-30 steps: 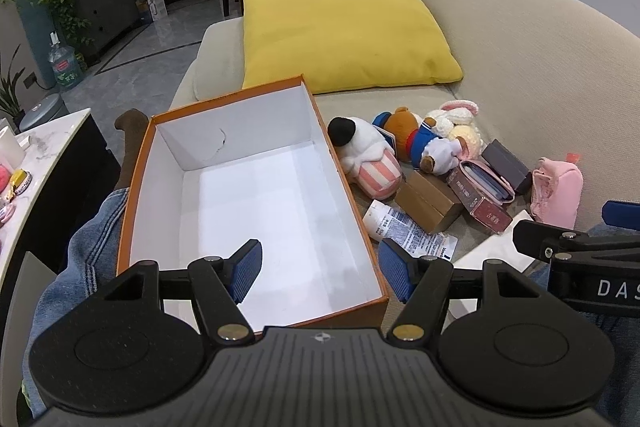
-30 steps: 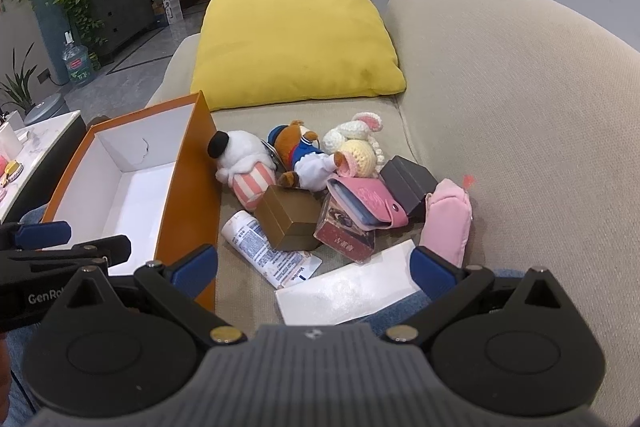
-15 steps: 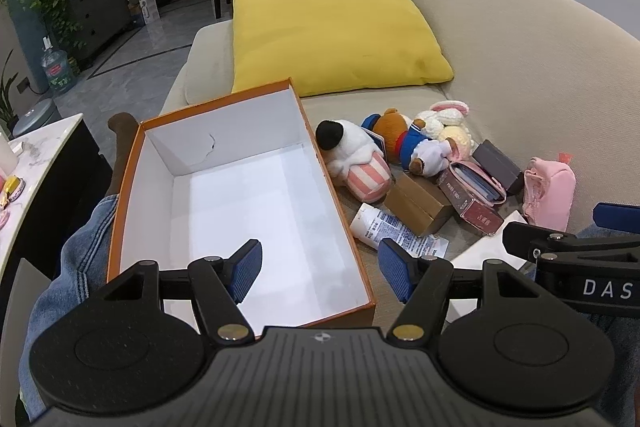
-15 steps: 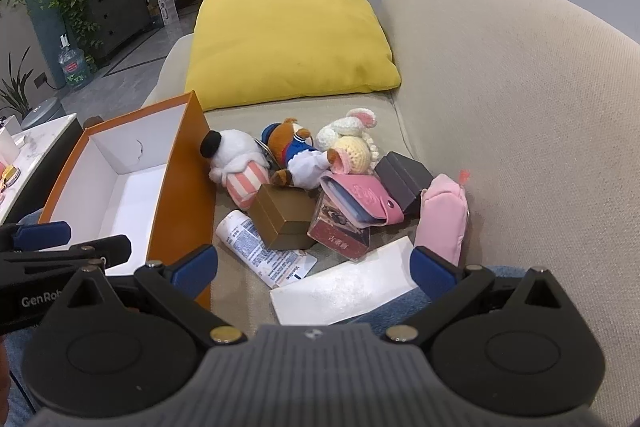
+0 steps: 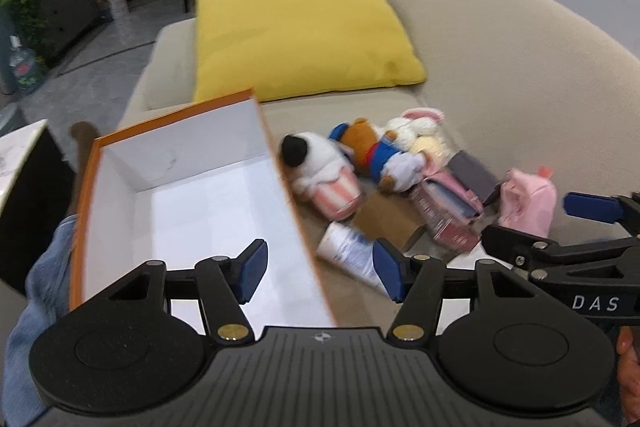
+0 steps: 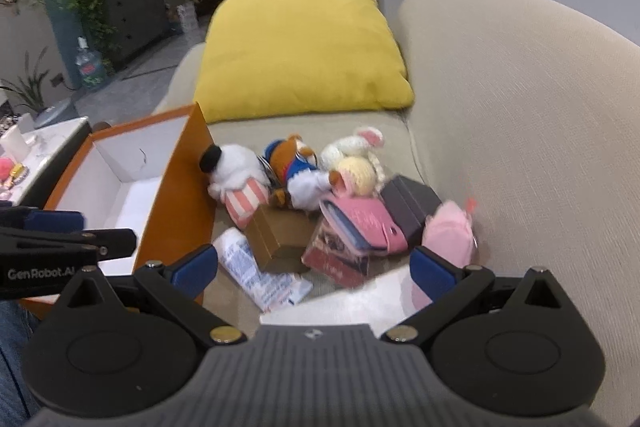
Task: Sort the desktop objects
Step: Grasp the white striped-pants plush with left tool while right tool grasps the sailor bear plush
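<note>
An orange box (image 5: pixel 86 211) with a white inside lies open on the sofa seat, left of a pile. The pile holds a white plush with a striped base (image 5: pixel 324 167), a bear in blue (image 5: pixel 372 147), a bunny (image 6: pixel 356 155), a brown box (image 6: pixel 280 235), a white tube (image 5: pixel 352 255), a pink wallet (image 6: pixel 360 223), a dark grey box (image 6: pixel 408 203) and a pink pouch (image 6: pixel 452 231). My left gripper (image 5: pixel 320 269) hovers over the box's right wall, its jaws closing with nothing gripped. My right gripper (image 6: pixel 314 269) stands open in front of the pile.
A yellow cushion (image 5: pixel 296 31) rests at the far end of the beige sofa (image 6: pixel 520 131). A white sheet (image 6: pixel 340 295) lies at the pile's near edge. A leg in jeans (image 5: pixel 36 291) is beside the box. A marble table (image 6: pixel 48 143) stands on the left.
Both grippers have shifted toward the pile, so the box now sits further left in view. The left jaws have narrowed a little. The right jaws stay wide.
</note>
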Tool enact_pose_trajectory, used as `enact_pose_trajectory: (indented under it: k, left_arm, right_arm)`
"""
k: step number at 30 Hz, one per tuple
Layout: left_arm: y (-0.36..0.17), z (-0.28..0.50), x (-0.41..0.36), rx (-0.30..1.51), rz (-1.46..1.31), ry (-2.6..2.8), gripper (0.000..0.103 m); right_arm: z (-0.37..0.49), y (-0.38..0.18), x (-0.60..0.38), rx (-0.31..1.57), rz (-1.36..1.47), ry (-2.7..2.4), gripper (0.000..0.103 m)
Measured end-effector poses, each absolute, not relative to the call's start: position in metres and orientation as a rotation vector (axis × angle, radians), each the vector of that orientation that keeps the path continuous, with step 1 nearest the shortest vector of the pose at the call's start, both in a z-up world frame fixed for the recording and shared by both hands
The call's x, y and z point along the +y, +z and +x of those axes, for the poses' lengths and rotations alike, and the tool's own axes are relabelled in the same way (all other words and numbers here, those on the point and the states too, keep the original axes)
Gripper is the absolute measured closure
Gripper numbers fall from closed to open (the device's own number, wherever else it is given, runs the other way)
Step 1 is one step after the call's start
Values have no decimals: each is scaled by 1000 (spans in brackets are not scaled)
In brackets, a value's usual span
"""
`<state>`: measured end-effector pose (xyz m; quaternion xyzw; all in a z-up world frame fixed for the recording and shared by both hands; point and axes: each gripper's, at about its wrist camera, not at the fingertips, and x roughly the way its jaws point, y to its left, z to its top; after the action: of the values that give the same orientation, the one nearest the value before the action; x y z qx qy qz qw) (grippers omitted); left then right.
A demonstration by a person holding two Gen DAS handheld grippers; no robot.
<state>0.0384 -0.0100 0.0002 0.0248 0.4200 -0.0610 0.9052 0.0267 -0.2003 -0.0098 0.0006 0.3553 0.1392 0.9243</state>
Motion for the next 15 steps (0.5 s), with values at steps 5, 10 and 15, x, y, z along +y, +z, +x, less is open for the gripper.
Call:
enact_pose_trajectory:
  k: [5,10,15]
  left_arm:
    - [-6,83,-21,918,19,-168,40]
    - [-19,131,-28,1039,-28,-143,50]
    - [-34,166,-27,1137,-134,-71,57]
  right_arm:
    - [58,0,-197,711,-87,336,9]
    - [106,-5,-182,771,-187,438,43]
    - [162,-18,-171,890,-263,640,50]
